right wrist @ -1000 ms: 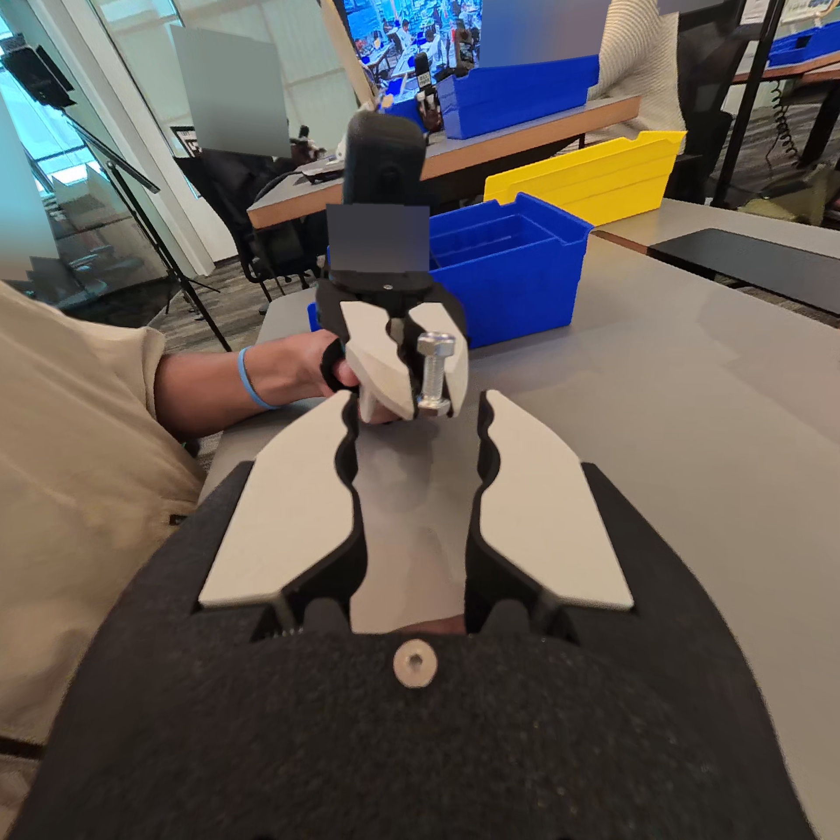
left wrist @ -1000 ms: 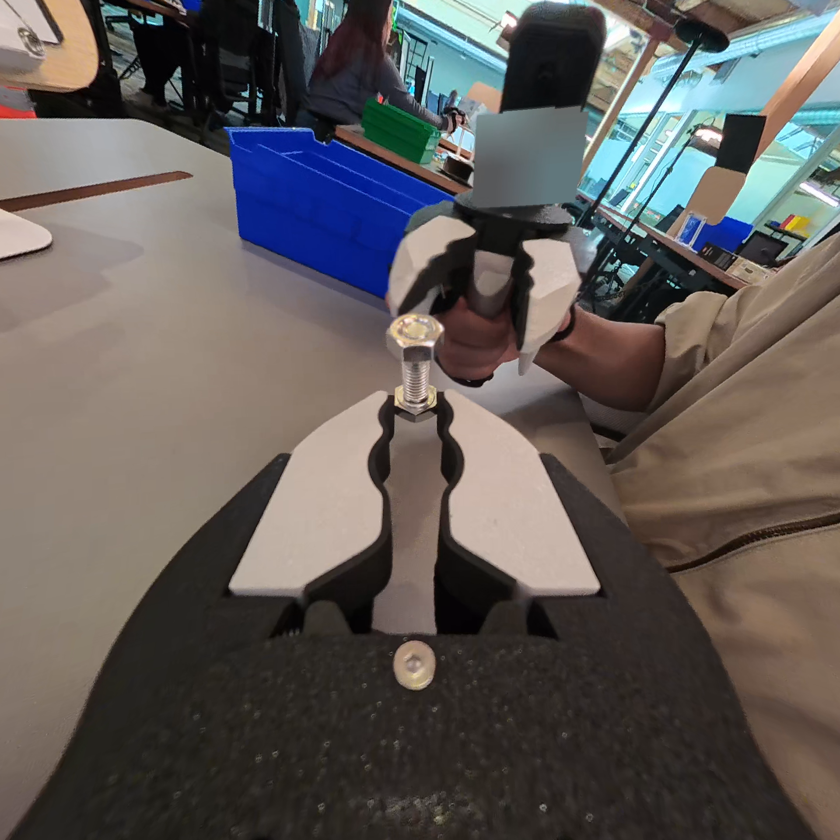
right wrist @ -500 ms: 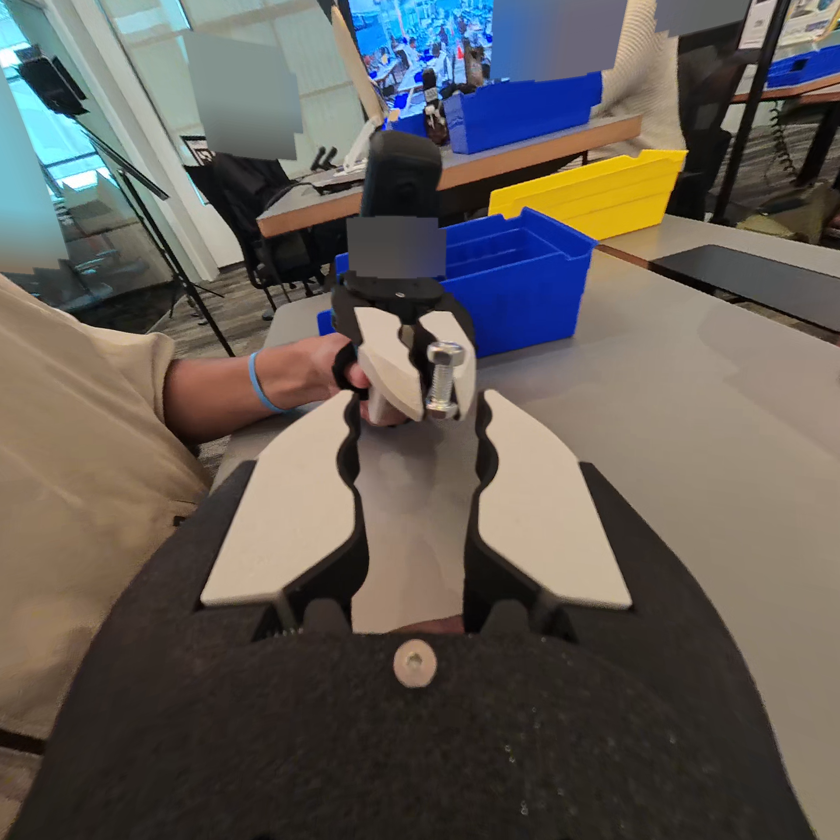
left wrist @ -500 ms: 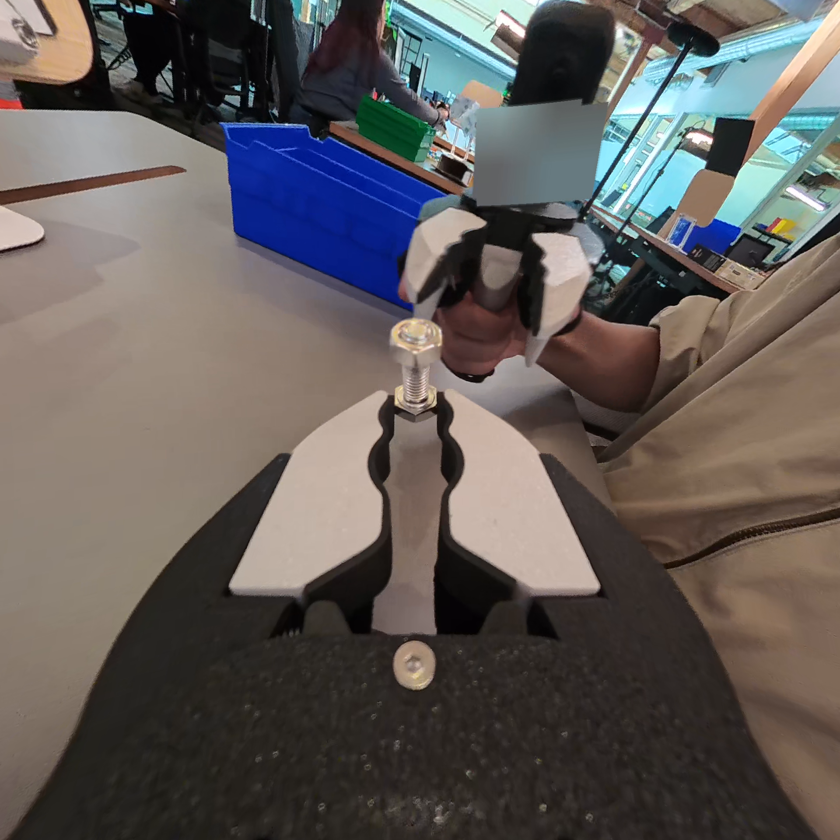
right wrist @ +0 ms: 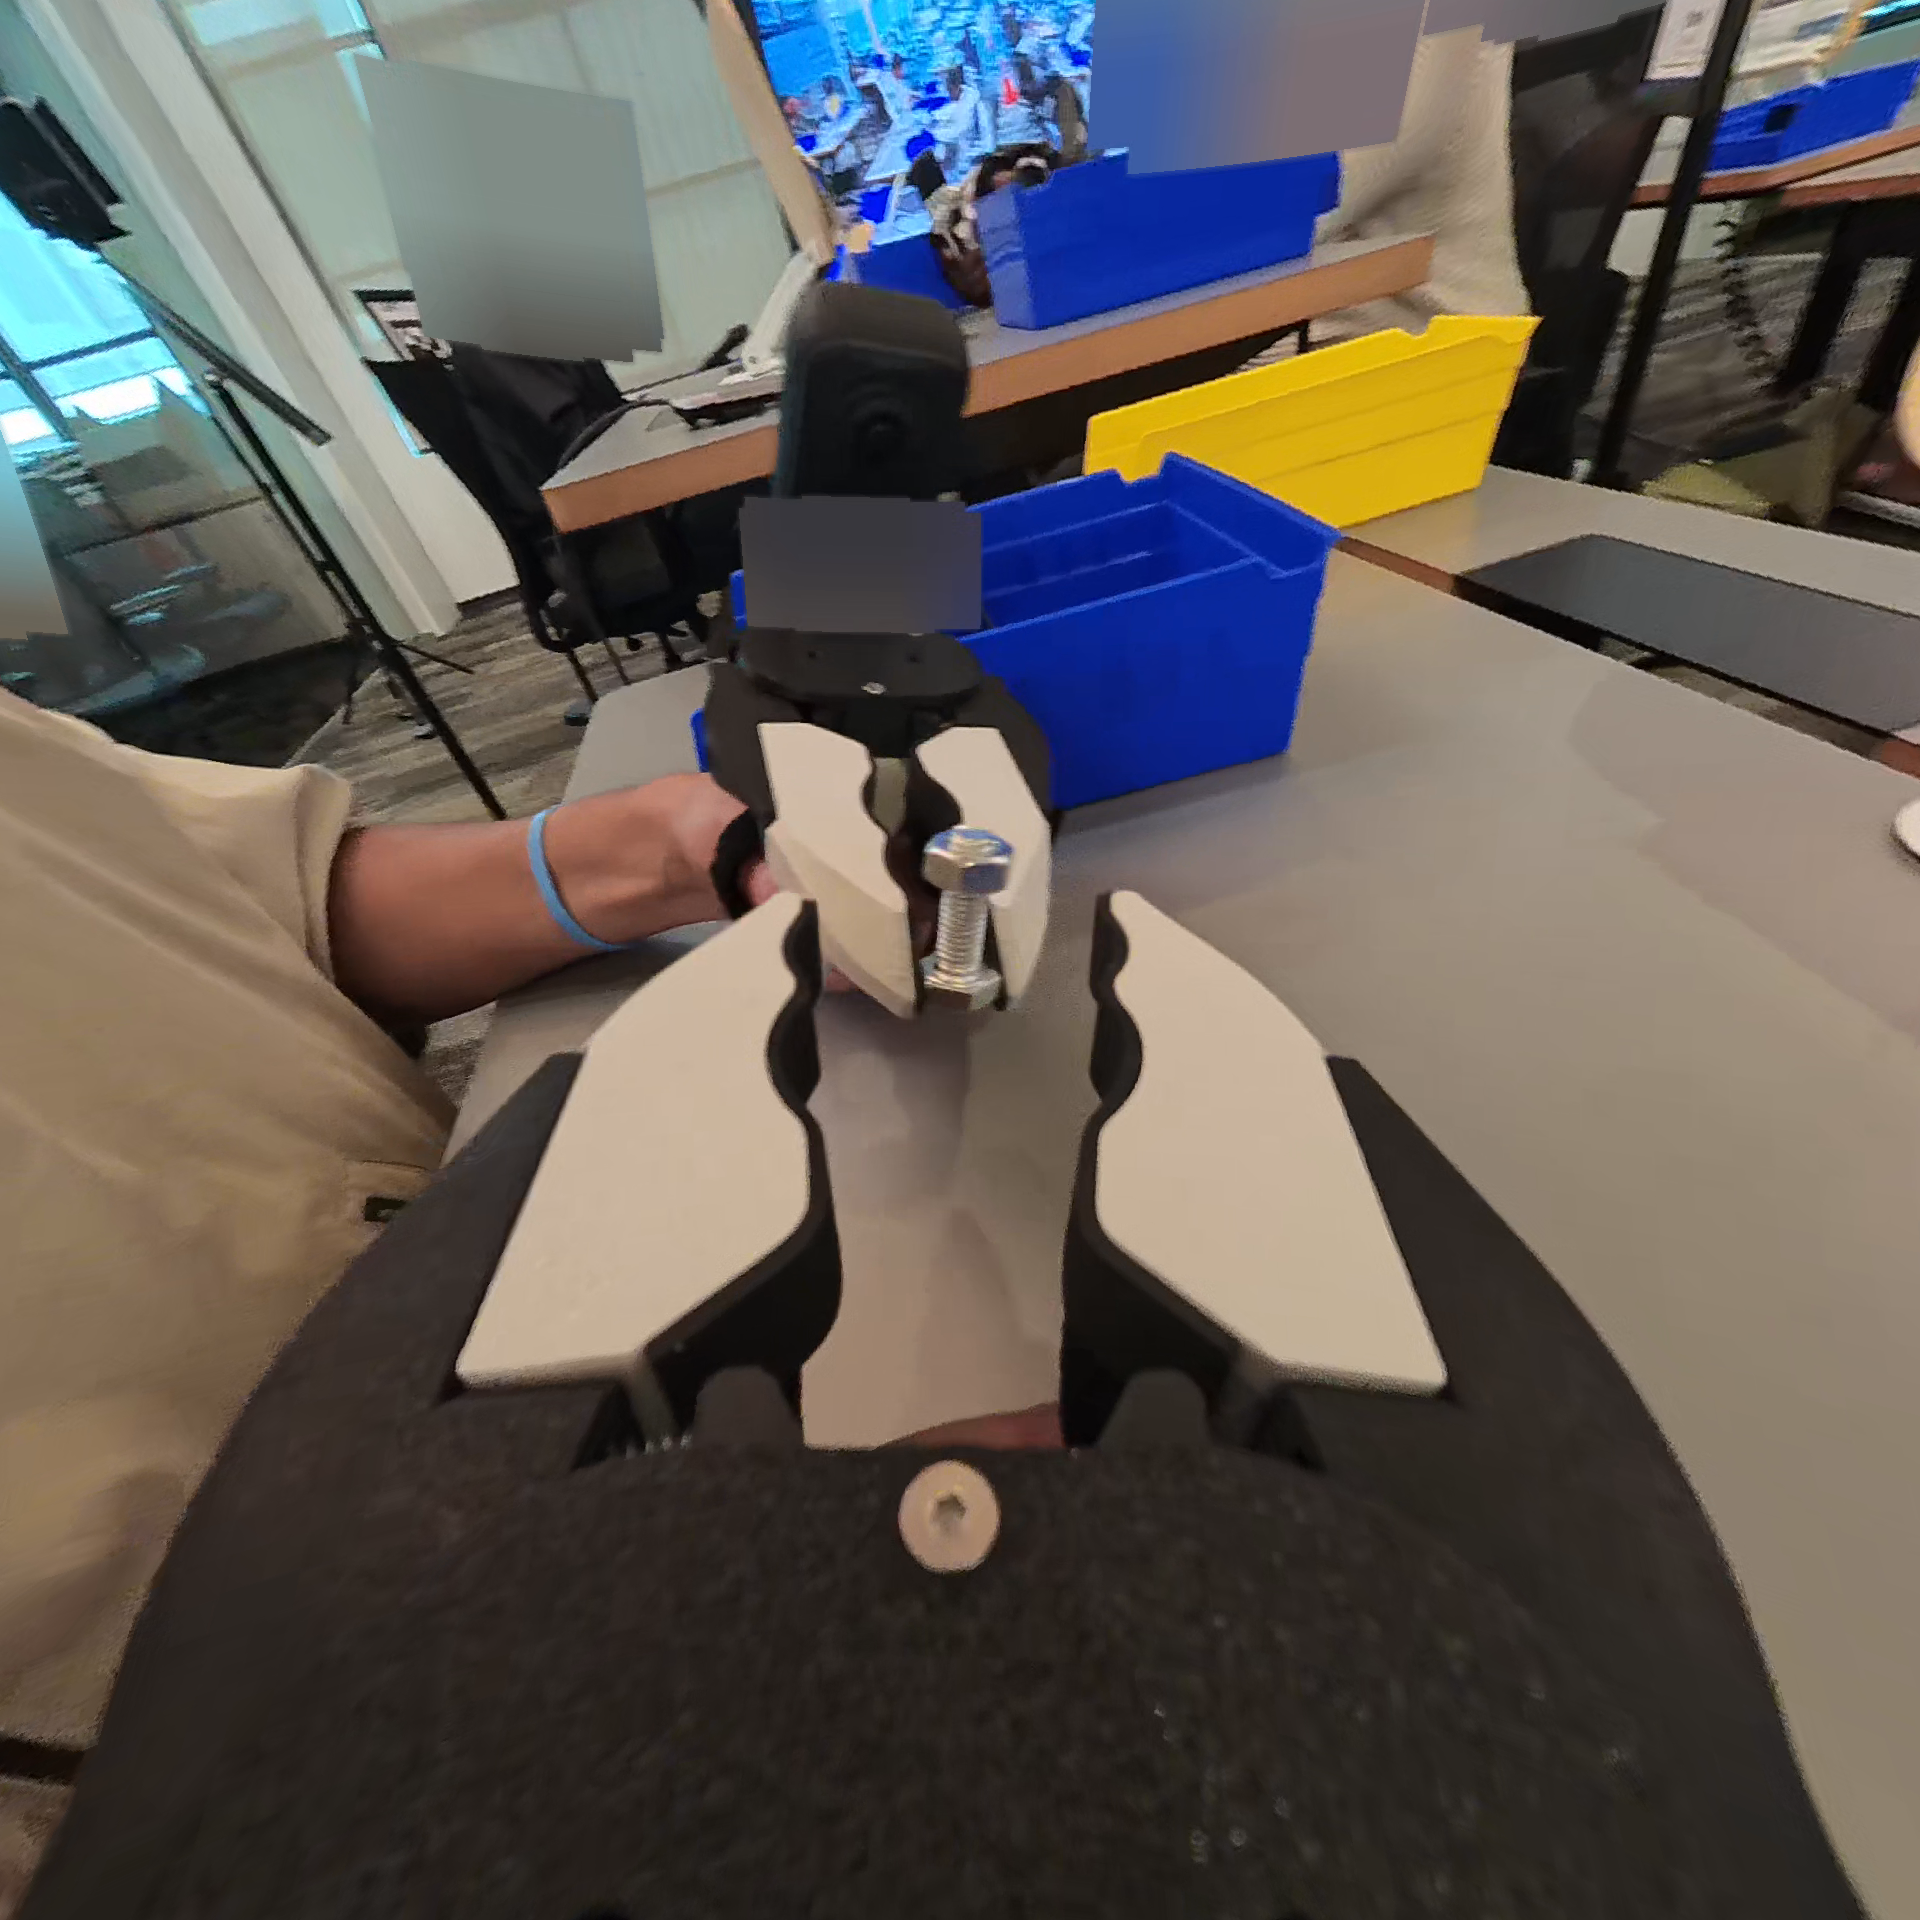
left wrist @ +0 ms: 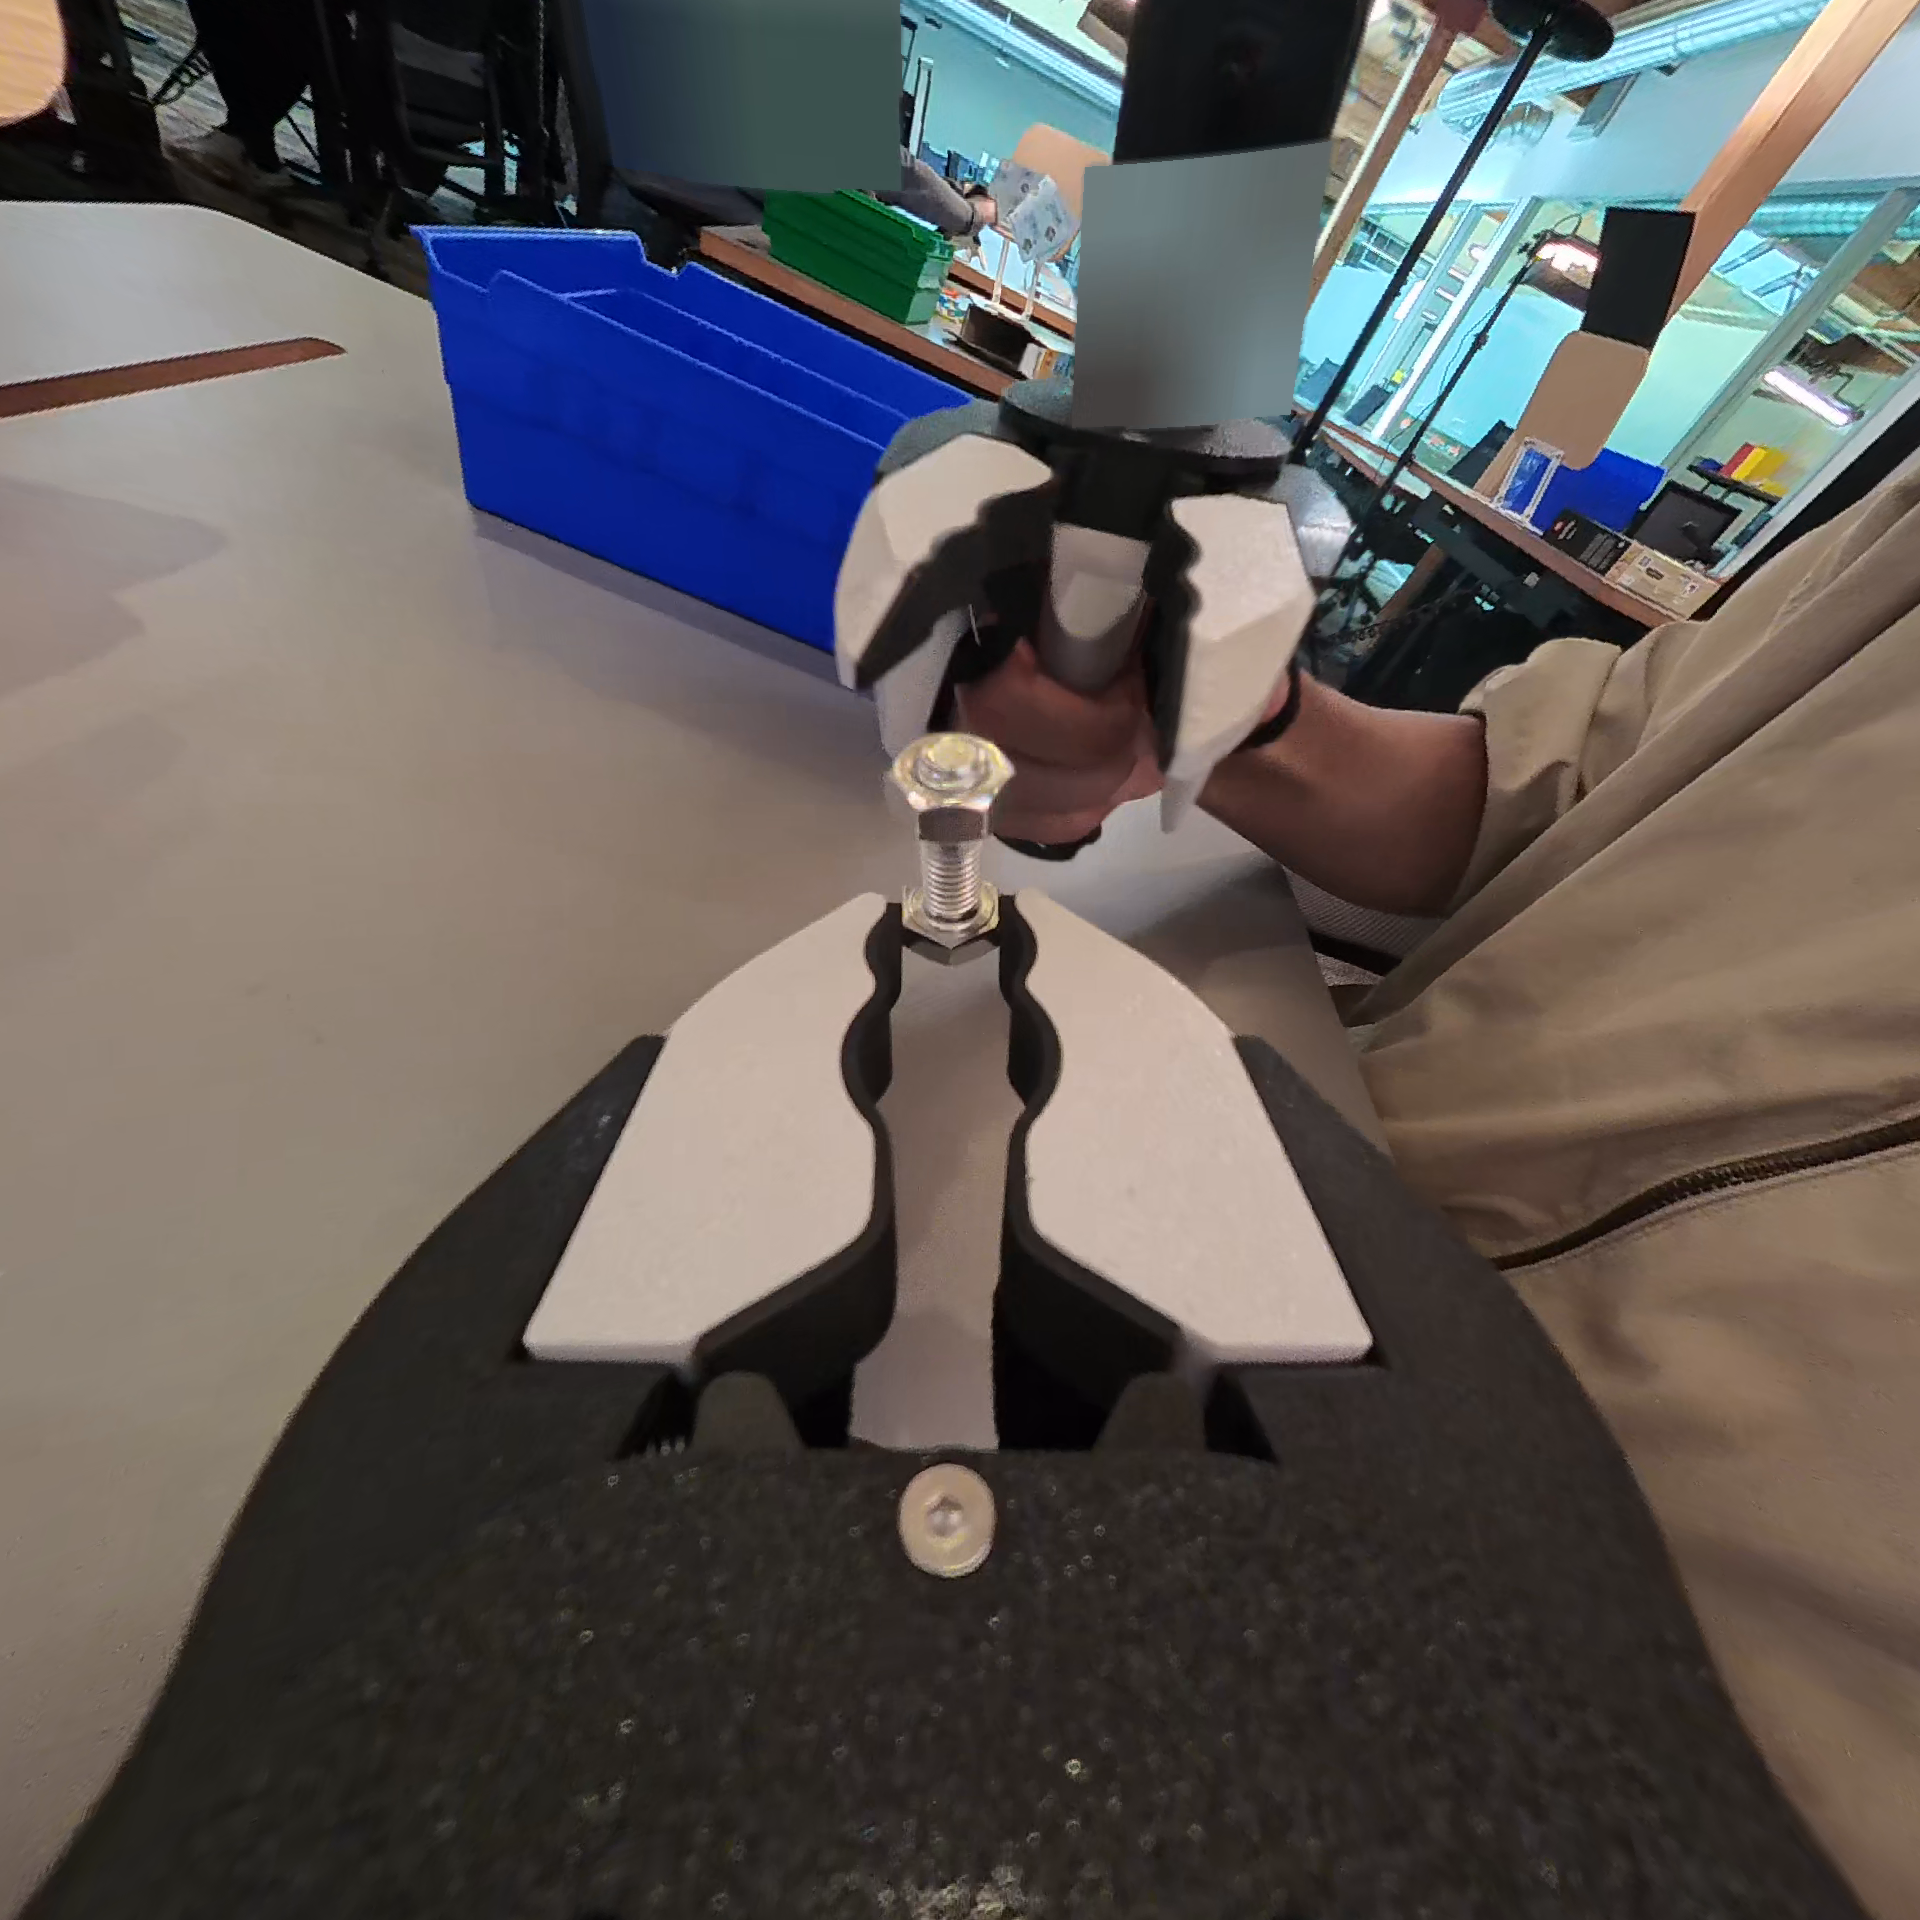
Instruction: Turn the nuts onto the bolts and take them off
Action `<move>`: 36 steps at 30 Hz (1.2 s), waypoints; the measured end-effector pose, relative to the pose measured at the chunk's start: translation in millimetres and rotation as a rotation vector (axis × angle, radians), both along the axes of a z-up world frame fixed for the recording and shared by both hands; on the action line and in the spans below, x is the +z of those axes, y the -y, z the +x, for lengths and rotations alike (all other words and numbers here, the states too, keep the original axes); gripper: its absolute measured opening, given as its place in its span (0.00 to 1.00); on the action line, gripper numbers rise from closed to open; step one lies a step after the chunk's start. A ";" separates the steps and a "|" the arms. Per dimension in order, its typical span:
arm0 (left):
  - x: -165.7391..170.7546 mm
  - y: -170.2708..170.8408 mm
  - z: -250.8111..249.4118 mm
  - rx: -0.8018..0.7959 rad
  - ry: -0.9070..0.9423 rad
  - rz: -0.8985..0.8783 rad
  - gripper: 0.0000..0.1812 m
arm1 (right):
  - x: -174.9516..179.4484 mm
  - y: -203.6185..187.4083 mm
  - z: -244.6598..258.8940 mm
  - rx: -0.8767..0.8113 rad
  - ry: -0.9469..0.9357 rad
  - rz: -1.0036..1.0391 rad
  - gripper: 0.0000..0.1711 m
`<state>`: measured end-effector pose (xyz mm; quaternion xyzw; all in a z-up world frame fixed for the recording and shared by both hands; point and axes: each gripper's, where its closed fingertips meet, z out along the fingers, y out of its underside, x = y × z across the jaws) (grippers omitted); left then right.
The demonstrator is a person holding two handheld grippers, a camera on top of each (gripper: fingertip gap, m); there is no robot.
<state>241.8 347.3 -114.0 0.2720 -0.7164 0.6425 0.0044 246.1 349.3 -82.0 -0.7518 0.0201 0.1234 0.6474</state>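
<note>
Your left gripper (left wrist: 948,935) stays clenched on the nut (left wrist: 948,925) while your right gripper (right wrist: 951,940), jaws spread, has closed toward the bolt (right wrist: 961,914) head to turn it.

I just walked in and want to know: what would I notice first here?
A shiny bolt standing upright, head on top, with the left gripper shut on the nut at its lower end. Just behind it, the right gripper hangs open, and a blue bin sits on the grey table beyond.
</note>
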 end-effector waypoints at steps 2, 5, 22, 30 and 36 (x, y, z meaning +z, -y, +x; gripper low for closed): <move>-2.9 2.3 -0.9 -0.008 -0.003 0.020 0.09 | -0.4 1.6 6.5 -0.034 -0.011 -0.005 0.29; -3.2 2.5 -1.0 -0.009 -0.004 0.018 0.09 | 0.7 2.4 7.8 -0.053 -0.026 -0.006 0.29; -3.4 -9.7 7.8 0.040 -0.029 0.005 0.09 | 14.7 3.2 -27.3 0.046 -0.062 0.093 0.24; 2.4 -13.1 6.9 0.037 -0.028 -0.025 0.09 | 12.4 29.9 -12.7 -0.078 -0.068 0.070 0.27; 0.8 -5.5 0.0 -0.011 -0.034 -0.021 0.09 | -1.7 11.5 -13.3 -0.067 -0.091 0.015 0.27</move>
